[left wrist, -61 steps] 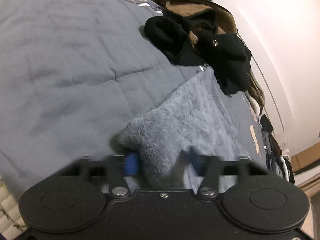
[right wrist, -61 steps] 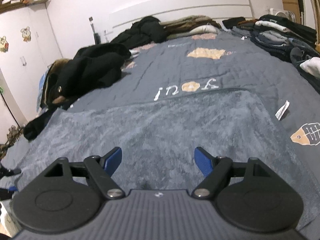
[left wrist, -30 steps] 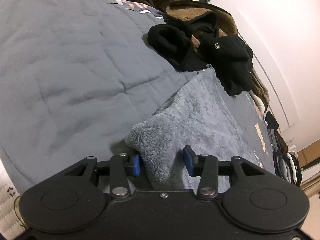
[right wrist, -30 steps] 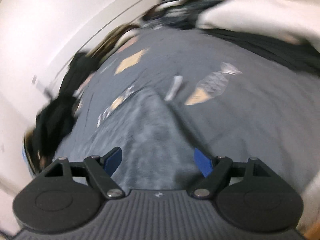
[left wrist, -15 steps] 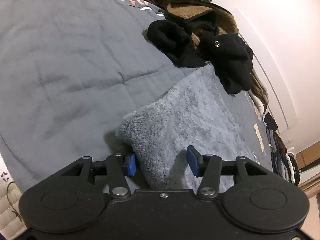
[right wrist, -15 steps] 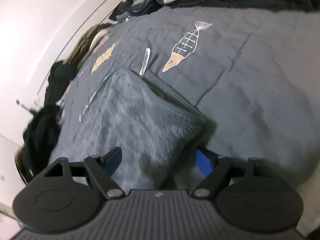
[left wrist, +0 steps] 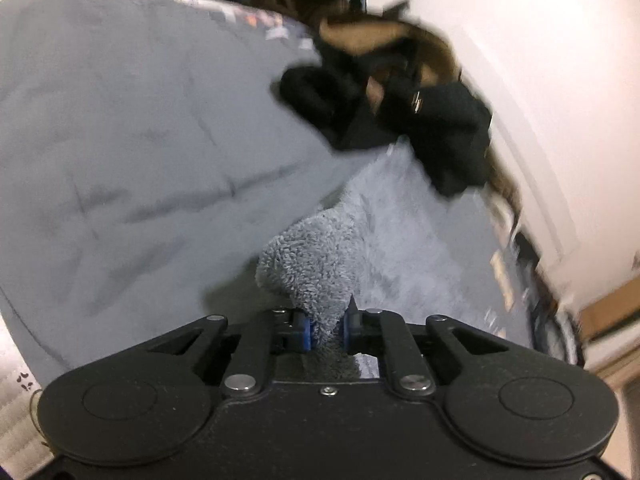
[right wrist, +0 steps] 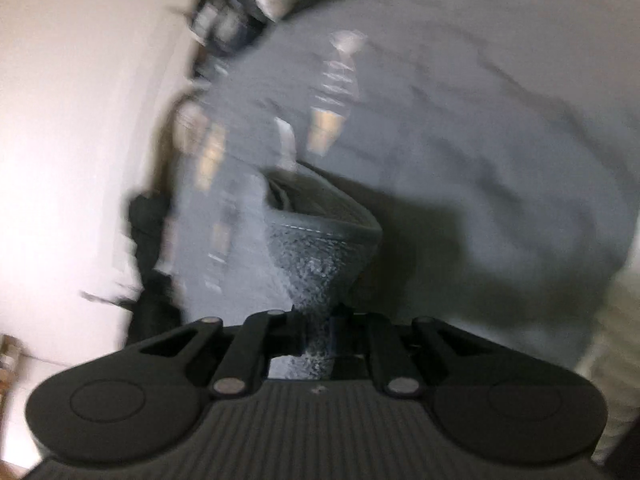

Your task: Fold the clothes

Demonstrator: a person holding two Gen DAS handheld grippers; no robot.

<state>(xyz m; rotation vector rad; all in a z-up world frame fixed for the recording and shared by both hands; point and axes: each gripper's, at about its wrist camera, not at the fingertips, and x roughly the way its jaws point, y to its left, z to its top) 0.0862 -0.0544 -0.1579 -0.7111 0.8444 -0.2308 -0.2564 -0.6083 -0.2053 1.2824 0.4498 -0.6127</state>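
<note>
Left claw [left wrist: 326, 330] clamped tight on fleece [left wrist: 320, 268] corner, right claw [right wrist: 318, 330] pinched shut on another corner, both lifted off quilt [left wrist: 120, 140]

Right view motion-blurred — fish print [right wrist: 334, 92], clothes pile [right wrist: 224, 20] indistinct.

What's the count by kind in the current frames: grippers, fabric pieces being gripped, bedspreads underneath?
Two-finger grippers: 2, left gripper and right gripper, each shut on a corner of the fabric.
Fluffy grey fleece blankets: 1, gripped at both ends.
Grey quilted bedspreads: 1, under the fleece.
Total: 4
</note>
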